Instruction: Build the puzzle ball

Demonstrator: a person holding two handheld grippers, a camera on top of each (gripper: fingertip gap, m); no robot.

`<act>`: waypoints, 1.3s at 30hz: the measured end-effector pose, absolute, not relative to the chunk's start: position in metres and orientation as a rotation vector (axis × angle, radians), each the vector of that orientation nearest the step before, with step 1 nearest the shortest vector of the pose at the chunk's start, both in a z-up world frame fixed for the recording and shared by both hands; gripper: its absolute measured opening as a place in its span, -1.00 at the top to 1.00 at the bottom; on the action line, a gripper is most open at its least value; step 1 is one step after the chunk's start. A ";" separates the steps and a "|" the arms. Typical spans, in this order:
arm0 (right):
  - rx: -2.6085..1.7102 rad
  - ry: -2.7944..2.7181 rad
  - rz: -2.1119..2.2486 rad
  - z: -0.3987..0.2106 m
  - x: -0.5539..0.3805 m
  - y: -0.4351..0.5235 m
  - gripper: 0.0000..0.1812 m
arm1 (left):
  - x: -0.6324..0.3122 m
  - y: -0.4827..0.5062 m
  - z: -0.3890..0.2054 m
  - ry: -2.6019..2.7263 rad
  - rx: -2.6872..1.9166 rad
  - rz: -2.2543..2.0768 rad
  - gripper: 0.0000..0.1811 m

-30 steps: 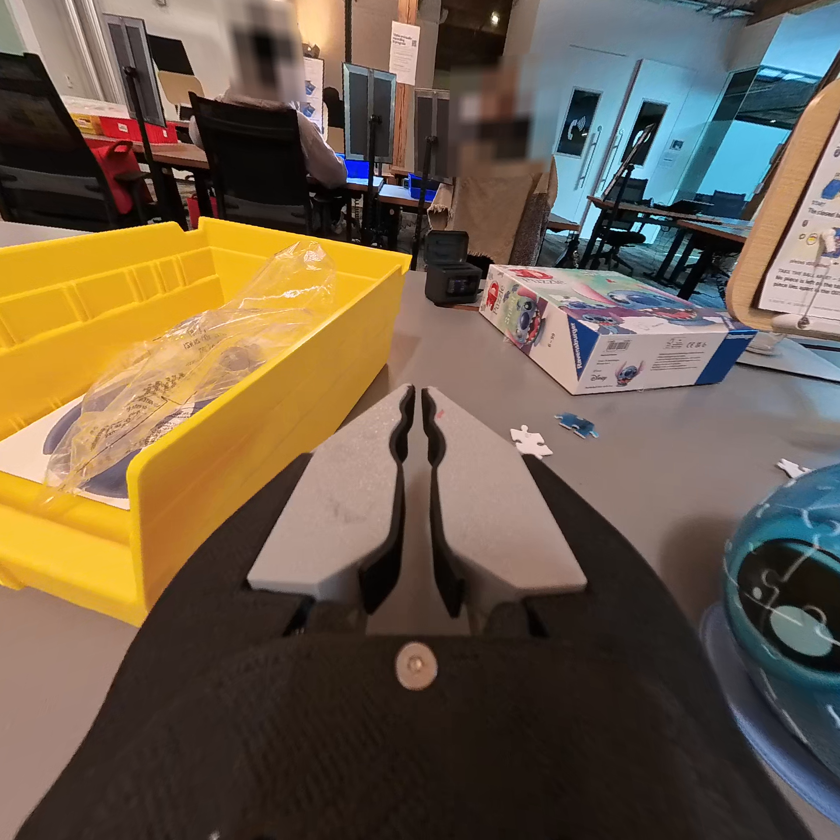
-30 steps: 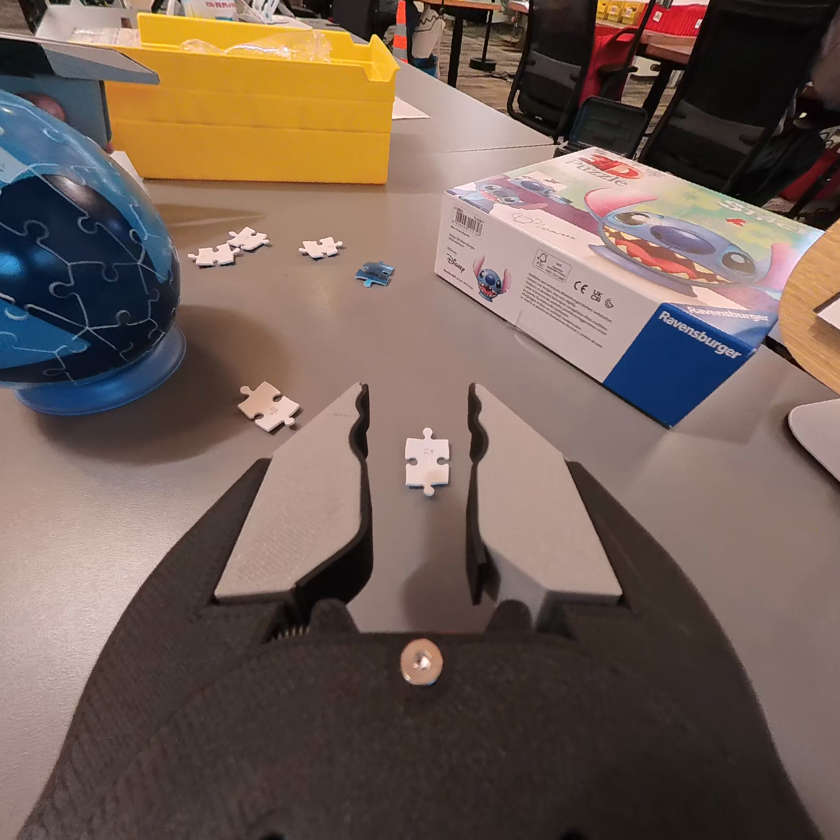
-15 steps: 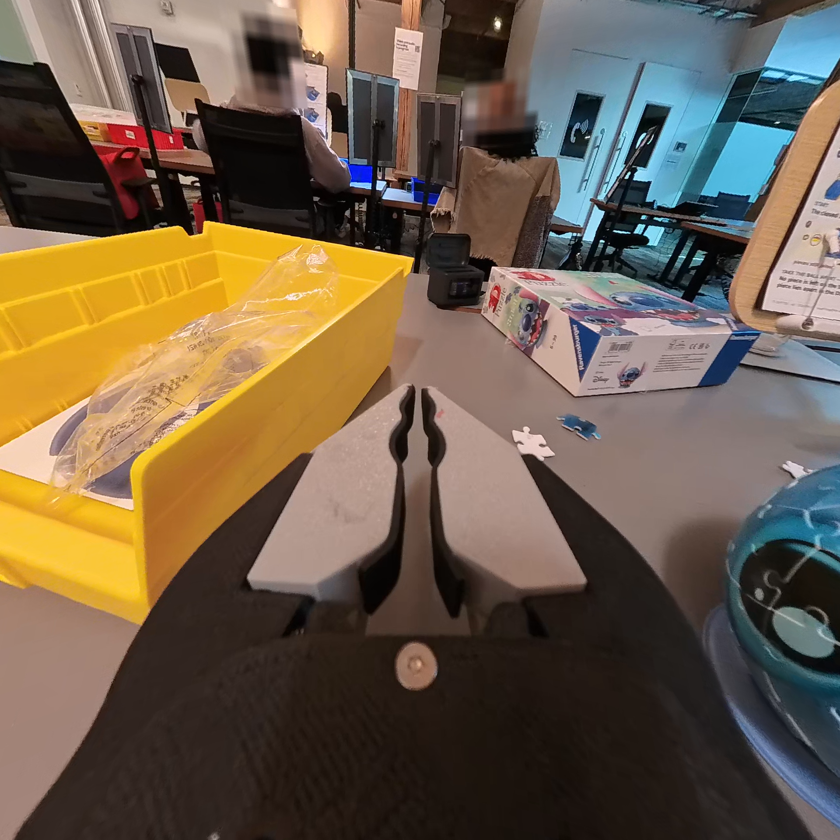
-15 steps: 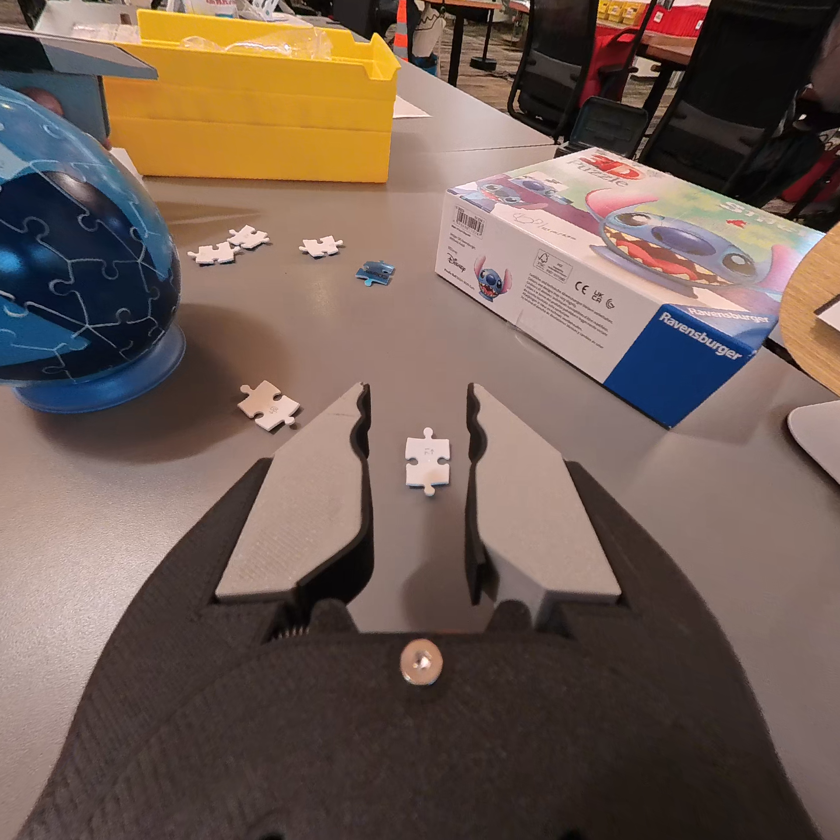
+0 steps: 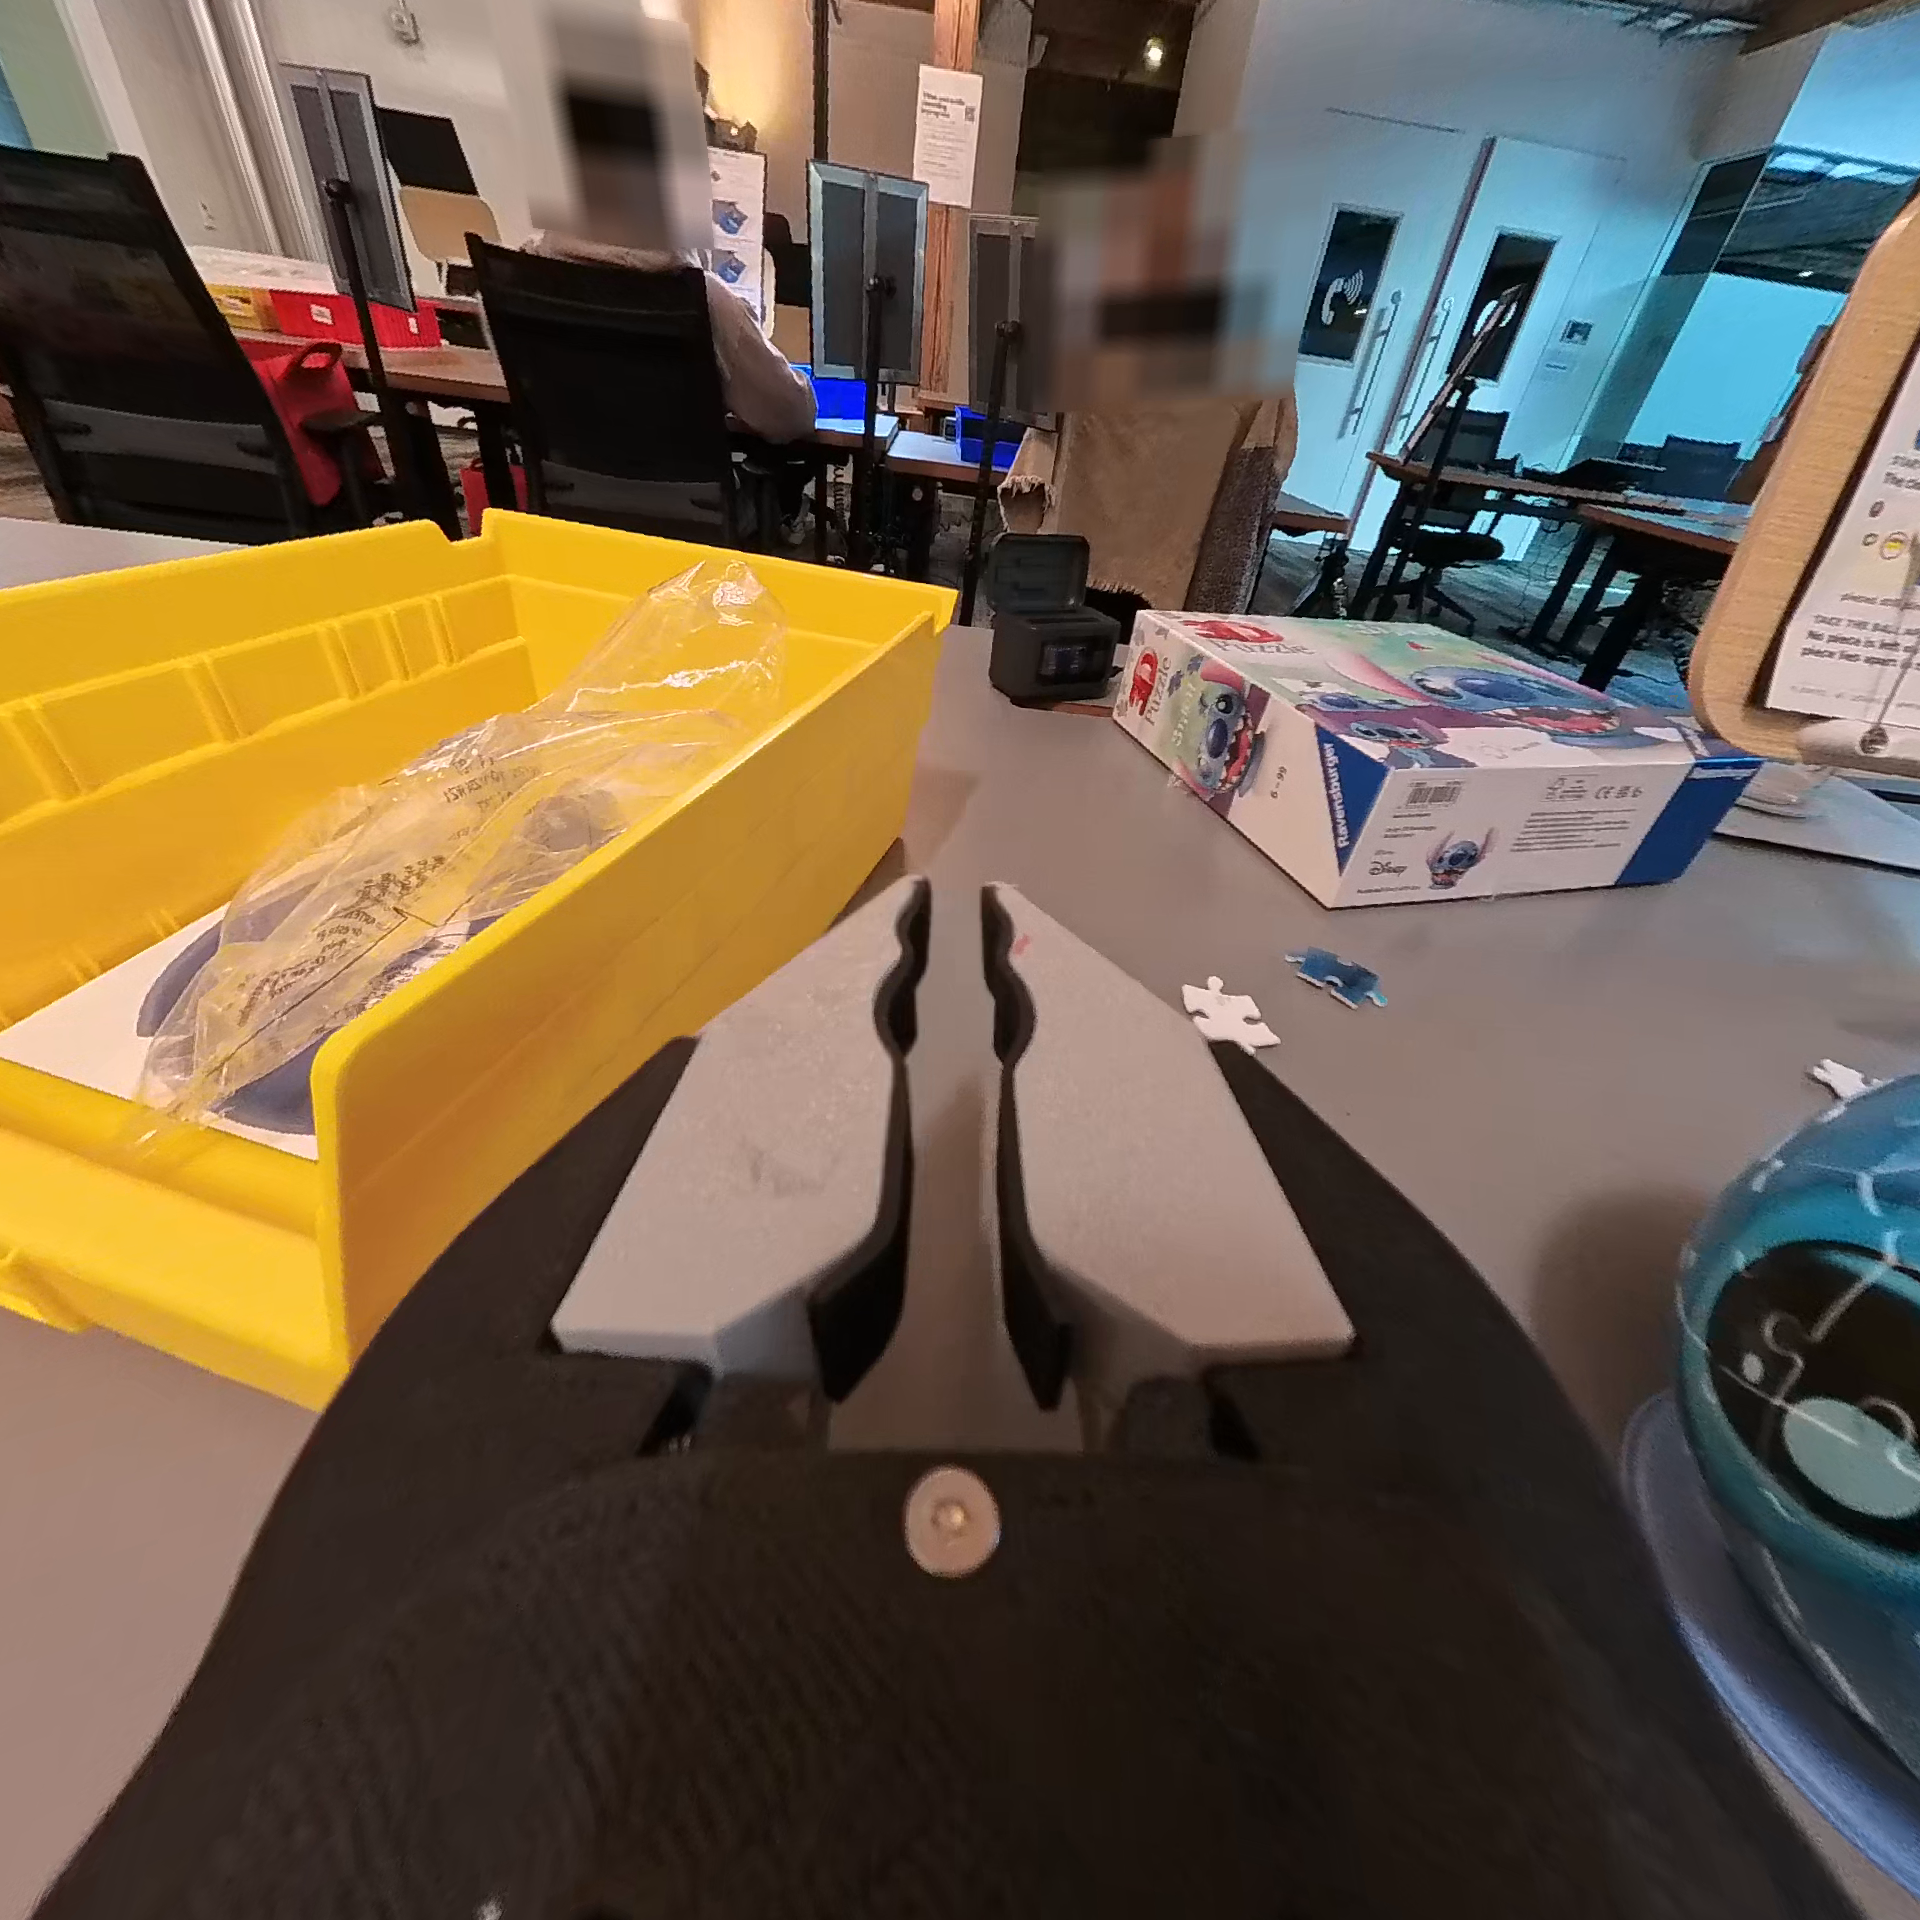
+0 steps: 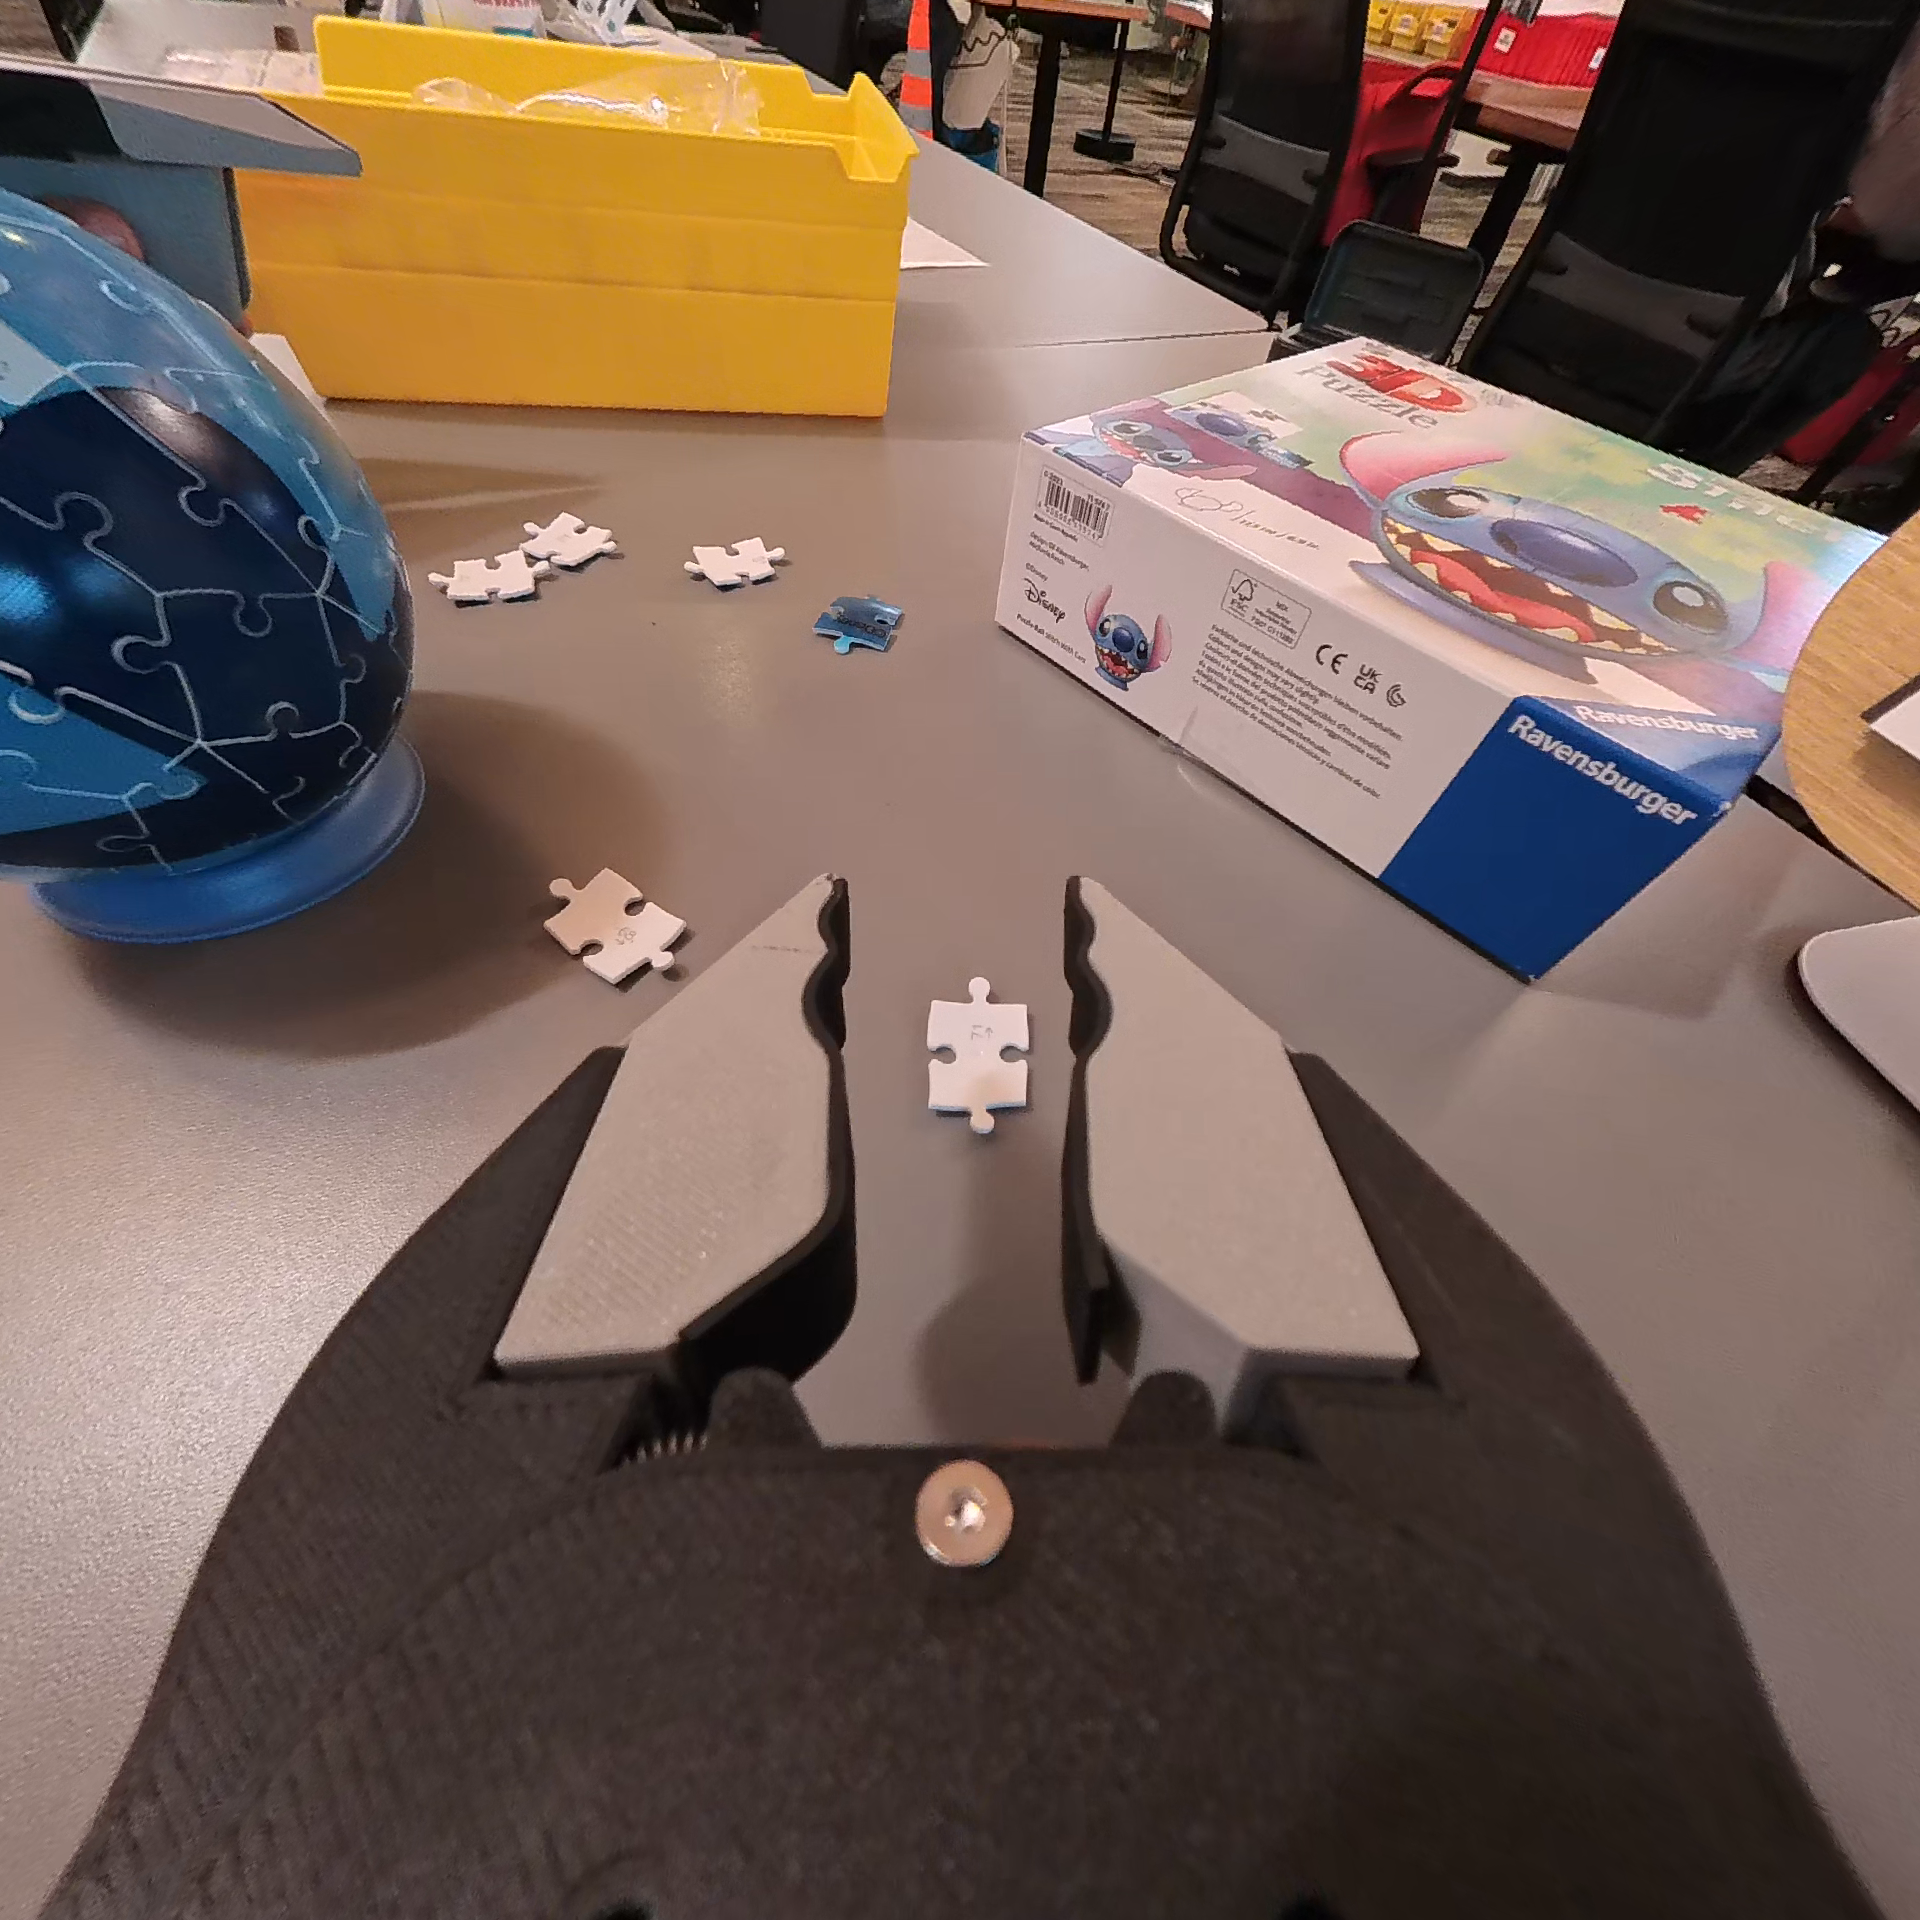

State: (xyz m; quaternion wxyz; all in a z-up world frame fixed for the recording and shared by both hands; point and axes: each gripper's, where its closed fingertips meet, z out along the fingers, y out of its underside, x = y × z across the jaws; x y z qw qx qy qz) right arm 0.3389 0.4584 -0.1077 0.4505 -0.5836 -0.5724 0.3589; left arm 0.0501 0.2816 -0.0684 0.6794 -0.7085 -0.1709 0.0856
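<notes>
The blue puzzle ball [image 6: 177, 623] stands on its blue base at the left of the right wrist view, and at the right edge of the left wrist view [image 5: 1808, 1382]. My right gripper [image 6: 958, 888] is open and low over the grey table. A white, face-down puzzle piece [image 6: 977, 1049] lies between its fingers, touching neither. Another white piece [image 6: 615, 925] lies beside the left finger. Three more white pieces [image 6: 566, 538] and a blue one [image 6: 857, 623] lie farther off. My left gripper [image 5: 955, 894] is empty, its jaws a narrow gap apart, next to the yellow bin [image 5: 582, 1039].
The puzzle box [image 6: 1455, 644] lies to the right of the pieces. The yellow bin holds a clear plastic bag [image 5: 468, 831] on a printed sheet. A black case [image 5: 1049, 644] stands behind the box. A wooden board on a stand [image 5: 1808, 499] is at the far right. Tip to tip, the grippers are about 35 cm apart.
My left gripper's jaws have parted a little and its view has shifted slightly. The right gripper and the piece between its fingers have not moved.
</notes>
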 end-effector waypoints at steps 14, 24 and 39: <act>-1.379 -1.426 0.843 -0.103 0.338 0.453 0.51 | 0.051 0.283 -0.069 -0.376 -1.604 0.222 0.24; -1.375 -1.444 0.830 -0.105 0.337 0.451 0.53 | 0.051 0.283 -0.070 -0.377 -1.610 0.218 0.47; -1.500 -1.613 1.061 -0.093 0.234 0.428 0.52 | 0.065 0.284 -0.065 -0.304 -1.585 0.118 0.55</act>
